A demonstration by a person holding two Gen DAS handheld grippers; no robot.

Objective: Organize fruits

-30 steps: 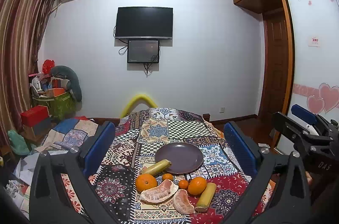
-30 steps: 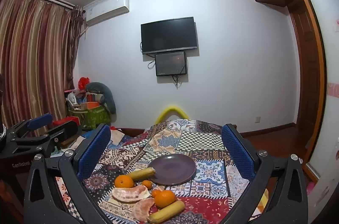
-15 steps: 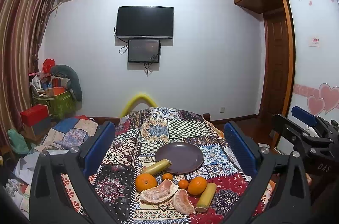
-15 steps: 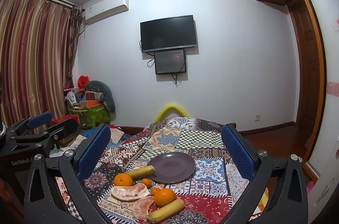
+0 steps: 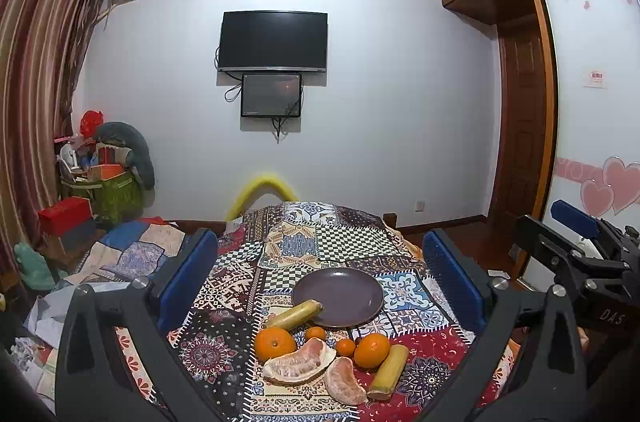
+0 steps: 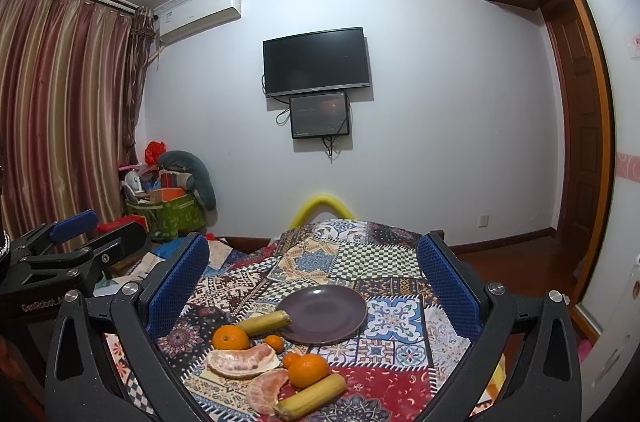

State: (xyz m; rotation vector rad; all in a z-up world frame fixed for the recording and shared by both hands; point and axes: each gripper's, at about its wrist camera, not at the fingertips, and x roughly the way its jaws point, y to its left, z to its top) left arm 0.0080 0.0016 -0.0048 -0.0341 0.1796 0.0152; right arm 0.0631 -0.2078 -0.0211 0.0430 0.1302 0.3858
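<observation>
Clearly both the left gripper [image 5: 320, 274] and right gripper [image 6: 312, 270] hover, jaws wide open and empty, above fruit clustered just beside the empty plate [image 5: 340, 292], ready for loading.

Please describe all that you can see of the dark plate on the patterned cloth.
The plate is round, shallow and dark purple-brown, with a smooth, slightly shiny surface that looks like ceramic or plastic. It lies flat on the patchwork cloth, beyond the group of fruit. Nothing lies in its middle. One end of a yellow-green stalk piece overlaps its near left rim; whether the two touch I cannot tell. Both grippers are apart from it.
</observation>
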